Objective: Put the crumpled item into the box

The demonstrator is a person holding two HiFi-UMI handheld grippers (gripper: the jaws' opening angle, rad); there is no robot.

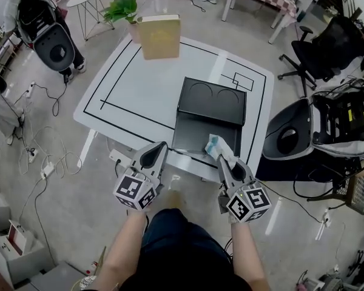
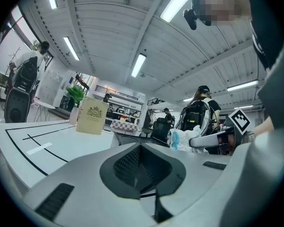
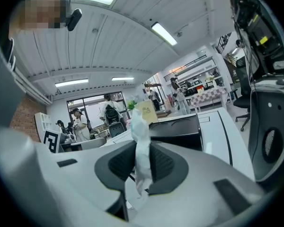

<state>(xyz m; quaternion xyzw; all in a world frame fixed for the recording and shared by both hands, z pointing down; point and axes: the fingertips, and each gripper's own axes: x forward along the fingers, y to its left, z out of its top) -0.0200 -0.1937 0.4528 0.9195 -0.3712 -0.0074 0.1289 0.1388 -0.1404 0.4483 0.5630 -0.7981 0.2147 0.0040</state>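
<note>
Crumpled item (image 1: 216, 145), a white wad with a blue patch, sits clamped between the jaws of the right hand-held gripper (image 1: 223, 160). In the head view it is lower right of centre, just at the near edge of the black box (image 1: 209, 117). In the right gripper view the crumpled item (image 3: 140, 141) stands tall between the two pads. It is pinched low down, so most of it sticks out ahead of the jaws. That grip probably lets the bulk drop clear once the jaws part.

The box lies on the white tabletop (image 1: 139, 90) and appears open, with its lid laid back toward the upper part of the frame. The darker near half faces the person, which suits an approach from the lower edge.

The left hand-held gripper (image 1: 154, 156) hovers at the tabletop's near edge, lower left of the box. Its jaws are together with nothing between them, and it seems kept aside, out of the path.

The carry looks nearly done. What remains is to bring the item over the box's hollow and let go.
</note>
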